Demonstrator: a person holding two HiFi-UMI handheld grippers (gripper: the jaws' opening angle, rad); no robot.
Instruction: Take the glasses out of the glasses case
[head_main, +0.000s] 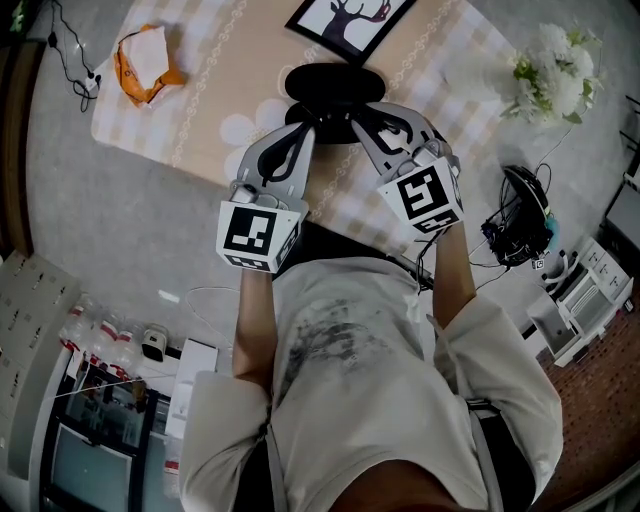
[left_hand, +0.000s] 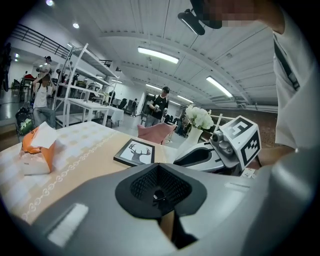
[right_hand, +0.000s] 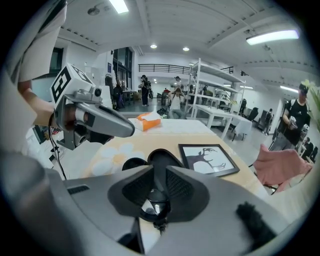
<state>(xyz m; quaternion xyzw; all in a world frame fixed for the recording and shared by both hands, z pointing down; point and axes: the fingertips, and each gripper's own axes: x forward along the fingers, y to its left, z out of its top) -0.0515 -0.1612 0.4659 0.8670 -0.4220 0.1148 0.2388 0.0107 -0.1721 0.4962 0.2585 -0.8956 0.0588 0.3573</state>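
Glasses case (head_main: 330, 82), black, on cloth-covered bench (head_main: 180, 120) ahead of both tools; left tool (left_hand: 159, 194) closed; right tool (right_hand: 159, 194) parted round dark lens (right_hand: 156, 209); shelving racks (left_hand: 85, 101) beyond.

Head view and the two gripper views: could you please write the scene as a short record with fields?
surface: table with a pale patterned cloth
glasses case: black, on the table, just ahead of both claws; contents not visible
left gripper: claw shut, nothing seen in it
right gripper: claw a little open, case seen through the gap
other things: framed deer picture, orange tissue pack, white flowers
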